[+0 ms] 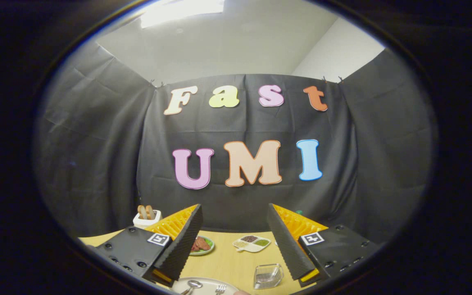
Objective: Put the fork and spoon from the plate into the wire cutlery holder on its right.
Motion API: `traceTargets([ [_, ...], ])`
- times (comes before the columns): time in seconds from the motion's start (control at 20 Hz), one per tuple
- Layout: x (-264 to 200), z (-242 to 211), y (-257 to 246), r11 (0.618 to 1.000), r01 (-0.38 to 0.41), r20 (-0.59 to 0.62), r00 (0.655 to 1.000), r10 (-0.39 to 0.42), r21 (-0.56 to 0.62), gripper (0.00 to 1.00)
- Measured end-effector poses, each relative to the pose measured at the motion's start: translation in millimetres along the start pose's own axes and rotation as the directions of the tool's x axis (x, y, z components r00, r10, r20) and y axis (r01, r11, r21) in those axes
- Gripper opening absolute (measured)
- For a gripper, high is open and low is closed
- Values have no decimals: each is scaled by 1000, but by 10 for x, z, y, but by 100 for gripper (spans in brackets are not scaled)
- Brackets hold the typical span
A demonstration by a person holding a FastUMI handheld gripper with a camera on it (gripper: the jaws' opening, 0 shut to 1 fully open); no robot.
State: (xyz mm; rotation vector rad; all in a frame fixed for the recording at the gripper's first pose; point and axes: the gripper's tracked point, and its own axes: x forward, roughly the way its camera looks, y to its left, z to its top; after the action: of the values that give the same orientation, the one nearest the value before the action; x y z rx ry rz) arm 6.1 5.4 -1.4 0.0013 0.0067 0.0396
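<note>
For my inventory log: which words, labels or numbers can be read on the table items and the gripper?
No readable text on them.
Square markers on the open gripper, which hovers above the plate: patterns, no words.
Wire cutlery holder: no label visible.

A staged recording booth; black cloth wall (244,196) hung behind a wooden table (232,262) set with toy food.

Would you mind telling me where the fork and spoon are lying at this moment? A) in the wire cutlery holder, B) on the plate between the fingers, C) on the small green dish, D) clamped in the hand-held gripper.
B: the spoon and fork lie on the plate, the wire cutlery holder stands beside it, and the hand-held gripper is open.
</note>
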Motion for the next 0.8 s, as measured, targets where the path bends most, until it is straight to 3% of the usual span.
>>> traceTargets([
  [0.8, 88, -104, 153, 999, -41, -19, 999, 42, 10, 98],
])
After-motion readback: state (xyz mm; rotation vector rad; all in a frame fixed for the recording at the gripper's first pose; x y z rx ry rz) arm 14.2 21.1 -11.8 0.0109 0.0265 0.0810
